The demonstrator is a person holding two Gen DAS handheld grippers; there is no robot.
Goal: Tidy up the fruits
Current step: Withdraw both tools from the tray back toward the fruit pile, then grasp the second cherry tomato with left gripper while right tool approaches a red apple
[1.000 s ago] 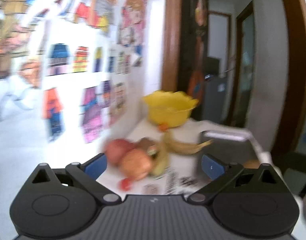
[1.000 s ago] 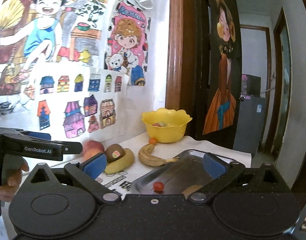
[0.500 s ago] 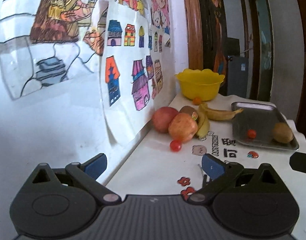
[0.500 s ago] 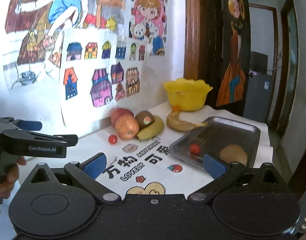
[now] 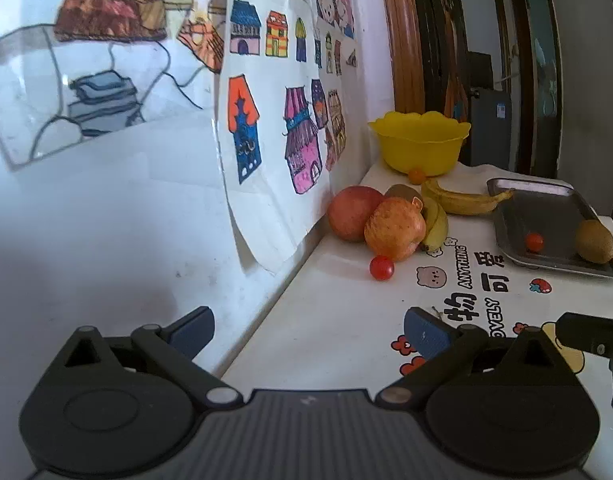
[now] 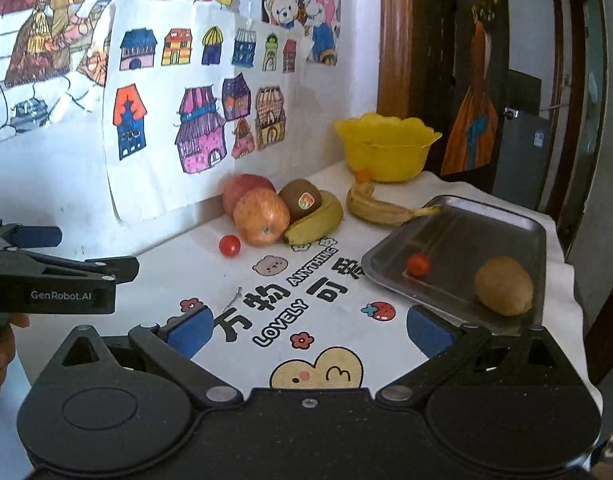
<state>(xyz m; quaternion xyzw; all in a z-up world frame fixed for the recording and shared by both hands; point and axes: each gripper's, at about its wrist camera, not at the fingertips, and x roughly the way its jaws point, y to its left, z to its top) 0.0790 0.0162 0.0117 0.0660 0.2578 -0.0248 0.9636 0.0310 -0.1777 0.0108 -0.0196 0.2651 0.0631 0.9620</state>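
Yellow banana [image 5: 464, 202] lies crosswise on the table [image 5: 334, 320], stem toward the steel tray [image 5: 546, 216]; apples [image 5: 394, 229] huddle by the wall, and the left tool [image 5: 306, 330] gapes wide, empty. From the right view, the right tool [image 6: 304, 330] is spread wide too, empty; a kiwi [image 6: 503, 286] and cherry tomato [image 6: 418, 264] sit in the tray, bare cloth lying near.

Black left gripper [image 6: 46, 248] with white GenRobot.AI lettering, blue-padded jaws, silver pivot screws, bare skin
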